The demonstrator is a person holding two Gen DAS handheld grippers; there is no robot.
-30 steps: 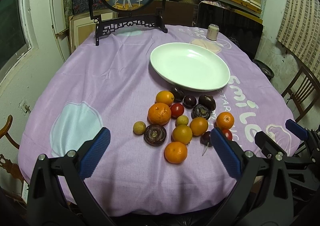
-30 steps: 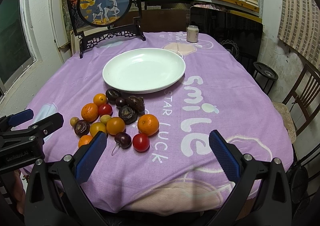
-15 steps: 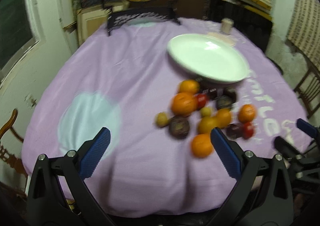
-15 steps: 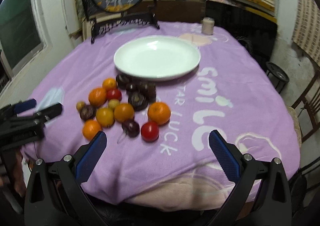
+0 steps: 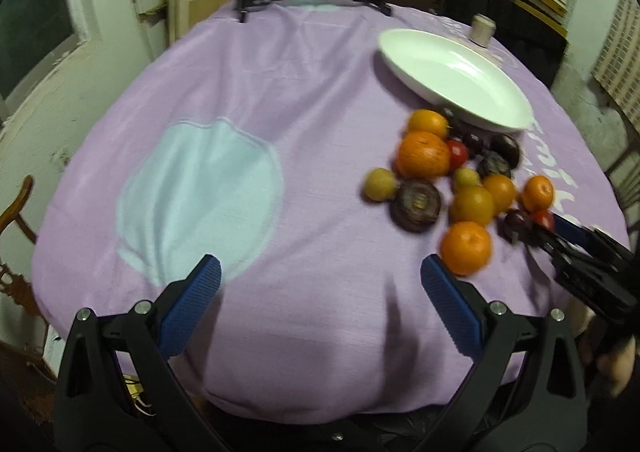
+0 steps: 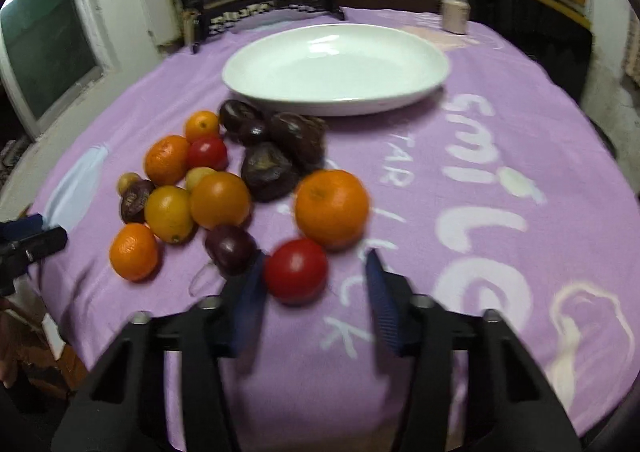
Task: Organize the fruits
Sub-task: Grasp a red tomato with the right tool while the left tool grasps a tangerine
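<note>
Closing its jaws just now, your right gripper (image 6: 316, 280) is bracketing one red tomato (image 6: 295, 270); the pads aren't pressing it yet. Your left gripper (image 5: 320, 284) is hanging spread wide over bare cloth (image 5: 280, 99). Six oranges, two tomatoes and two small yellow fruits are sitting at the white plate's (image 6: 400, 99) 7 o'clock; dark fruits are too blurred to count.

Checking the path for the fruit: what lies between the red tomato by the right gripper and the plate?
In the right wrist view, an orange and dark fruits lie between tomato and plate.
</note>
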